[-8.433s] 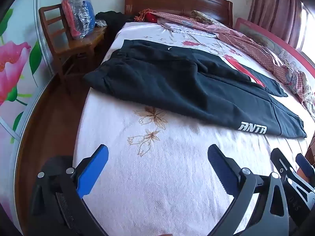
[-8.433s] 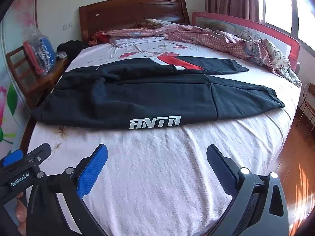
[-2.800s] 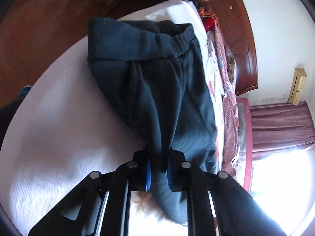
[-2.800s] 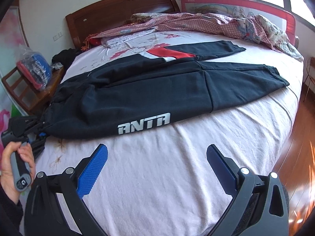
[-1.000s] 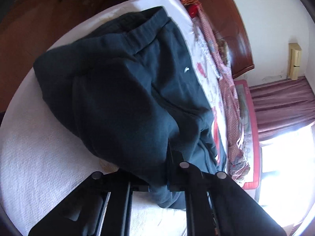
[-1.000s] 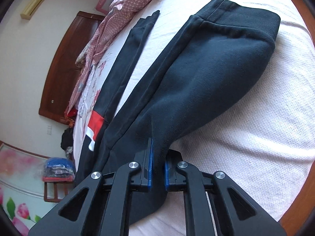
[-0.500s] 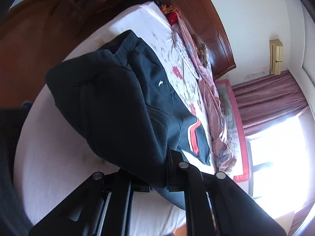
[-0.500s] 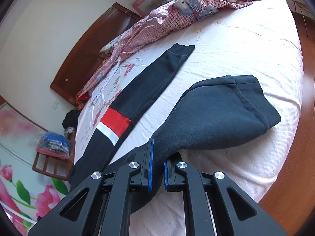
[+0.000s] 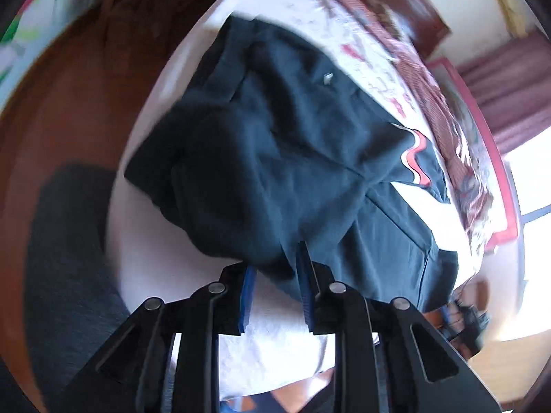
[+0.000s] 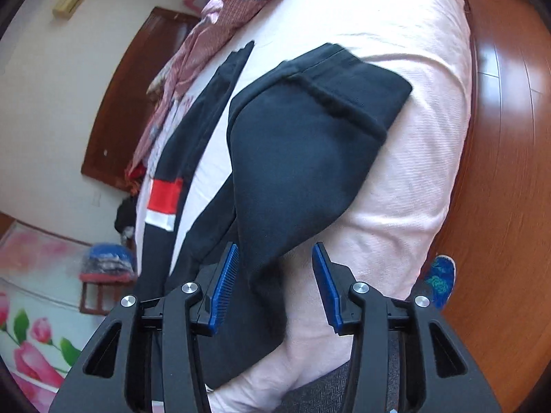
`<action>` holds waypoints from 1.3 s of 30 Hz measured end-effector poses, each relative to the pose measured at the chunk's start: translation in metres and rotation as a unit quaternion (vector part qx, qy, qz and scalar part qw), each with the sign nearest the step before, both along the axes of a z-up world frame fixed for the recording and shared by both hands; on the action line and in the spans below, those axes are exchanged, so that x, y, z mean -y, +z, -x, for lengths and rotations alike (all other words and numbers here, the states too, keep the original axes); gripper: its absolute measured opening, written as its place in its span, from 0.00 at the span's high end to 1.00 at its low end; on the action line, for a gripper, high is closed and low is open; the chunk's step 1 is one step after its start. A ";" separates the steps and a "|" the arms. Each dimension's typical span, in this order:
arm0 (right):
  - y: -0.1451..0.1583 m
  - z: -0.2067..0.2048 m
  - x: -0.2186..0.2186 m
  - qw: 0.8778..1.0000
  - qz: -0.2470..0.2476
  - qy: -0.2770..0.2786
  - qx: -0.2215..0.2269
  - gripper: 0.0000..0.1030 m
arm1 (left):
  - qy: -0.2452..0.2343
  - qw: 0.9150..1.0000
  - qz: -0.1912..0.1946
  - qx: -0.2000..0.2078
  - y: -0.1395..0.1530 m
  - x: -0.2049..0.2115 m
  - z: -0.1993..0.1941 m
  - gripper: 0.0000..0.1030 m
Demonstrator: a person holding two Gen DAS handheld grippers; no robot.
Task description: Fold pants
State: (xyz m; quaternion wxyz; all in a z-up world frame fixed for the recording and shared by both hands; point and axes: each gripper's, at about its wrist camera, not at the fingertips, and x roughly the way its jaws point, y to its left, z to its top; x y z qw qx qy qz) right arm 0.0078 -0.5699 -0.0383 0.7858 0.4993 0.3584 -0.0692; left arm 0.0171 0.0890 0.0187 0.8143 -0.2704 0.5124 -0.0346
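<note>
While the dark pants [image 9: 292, 158] lie on the pink bed [image 10: 406, 137], both tools have just been opening their jaws. In the left wrist view, the left tool [image 9: 275, 292] sits at the bottom middle of the frame. Its blue pads [image 9: 246, 296] stand a little apart. A fold of the pants hangs down between them, and it looks loose, not pinched. The picture is blurry here, so I cannot tell if the cloth still brushes one pad. The pants fill the middle of this frame, bunched up in a thick heap. A red and white stripe [image 9: 416, 158] shows on the right side of the heap. The brown floor [image 9: 69, 110] curves down the left side of the frame.

In the right wrist view, the right tool [image 10: 275, 285] is at the bottom middle. Its blue pads [image 10: 225, 285] are spread wider. One pants leg [image 10: 303, 158] runs from the upper middle of the frame down between the pads. The cloth lies close to the left pad and well away from the right pad. The cuff end of that leg is folded over near the top. The other leg, with a red and white patch [image 10: 163, 203], lies flat at the left. A checked blanket [image 10: 206, 31] is bunched at the upper left of the bed.
</note>
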 end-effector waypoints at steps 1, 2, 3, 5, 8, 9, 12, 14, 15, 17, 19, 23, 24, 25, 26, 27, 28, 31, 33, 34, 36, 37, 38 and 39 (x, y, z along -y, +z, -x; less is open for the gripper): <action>-0.001 0.002 0.008 1.000 0.005 -0.018 -0.012 0.56 | -0.014 1.000 -0.014 0.015 0.009 0.004 0.002 0.64; -0.003 0.000 0.014 0.999 0.006 -0.028 -0.020 0.56 | -0.028 0.999 -0.029 0.028 0.016 0.009 0.002 0.52; -0.004 -0.002 0.020 0.999 0.007 -0.043 -0.024 0.56 | -0.041 0.997 -0.045 0.046 0.024 0.015 0.002 0.48; -0.009 -0.006 0.031 0.997 -0.004 -0.077 -0.027 0.56 | -0.063 0.992 -0.070 0.083 0.039 0.024 0.005 0.34; -0.021 -0.021 0.041 0.992 -0.010 -0.107 -0.061 0.56 | -0.102 0.976 -0.117 0.154 0.070 0.049 -0.001 0.21; -0.024 -0.026 0.042 0.992 -0.014 -0.110 -0.060 0.56 | -0.112 0.970 -0.124 0.176 0.080 0.058 -0.003 0.18; -0.018 -0.033 0.038 0.990 0.029 -0.124 -0.058 0.54 | -0.139 0.959 -0.128 0.211 0.096 0.079 -0.011 0.17; 0.003 -0.049 0.025 0.984 0.126 -0.078 -0.100 0.74 | -0.149 0.956 -0.134 0.216 0.099 0.089 -0.016 0.17; 0.015 -0.057 0.017 0.977 0.177 -0.053 -0.106 0.79 | -0.153 0.955 -0.132 0.216 0.101 0.092 -0.016 0.16; 0.040 -0.069 0.006 0.959 0.262 -0.027 -0.108 0.83 | -0.157 0.955 -0.134 0.211 0.097 0.098 -0.020 0.15; 0.071 -0.071 0.003 0.944 0.319 -0.038 -0.075 0.86 | -0.164 0.956 -0.136 0.202 0.095 0.102 -0.022 0.15; 0.107 -0.055 0.024 0.926 0.364 -0.097 -0.031 0.91 | -0.163 0.956 -0.148 0.196 0.091 0.108 -0.025 0.15; 0.101 -0.050 0.036 0.929 0.354 -0.106 -0.038 0.91 | -0.159 0.957 -0.148 0.194 0.090 0.107 -0.026 0.15; 0.088 -0.053 0.050 0.939 0.324 -0.100 -0.054 0.91 | -0.153 0.958 -0.147 0.190 0.087 0.105 -0.028 0.15; 0.070 -0.049 0.060 0.946 0.294 -0.104 -0.084 0.90 | -0.150 0.960 -0.145 0.185 0.083 0.105 -0.030 0.15; 0.057 -0.043 0.066 0.951 0.275 -0.108 -0.089 0.90 | -0.150 0.962 -0.142 0.178 0.079 0.104 -0.031 0.15; 0.050 -0.039 0.065 0.956 0.263 -0.108 -0.076 0.90 | -0.149 0.962 -0.145 0.175 0.077 0.103 -0.032 0.15; 0.027 -0.033 0.074 0.971 0.187 -0.124 -0.081 0.79 | -0.149 0.962 -0.157 0.169 0.071 0.103 -0.034 0.15; 0.017 -0.030 0.074 0.970 0.166 -0.147 -0.096 0.59 | -0.146 0.962 -0.161 0.166 0.070 0.104 -0.035 0.15; 0.013 -0.032 0.071 0.971 0.163 -0.140 -0.105 0.56 | -0.148 0.962 -0.158 0.165 0.070 0.105 -0.036 0.15; 0.001 -0.039 0.065 0.971 0.148 -0.133 -0.132 0.49 | -0.146 0.962 -0.157 0.167 0.070 0.106 -0.037 0.15; -0.004 -0.042 0.063 0.974 0.141 -0.125 -0.122 0.49 | -0.147 0.962 -0.158 0.168 0.071 0.107 -0.037 0.15; -0.008 -0.045 0.061 0.972 0.145 -0.128 -0.130 0.49 | -0.148 0.962 -0.158 0.167 0.070 0.107 -0.038 0.15; -0.010 -0.047 0.059 0.973 0.151 -0.127 -0.121 0.50 | -0.146 0.962 -0.160 0.165 0.070 0.107 -0.039 0.15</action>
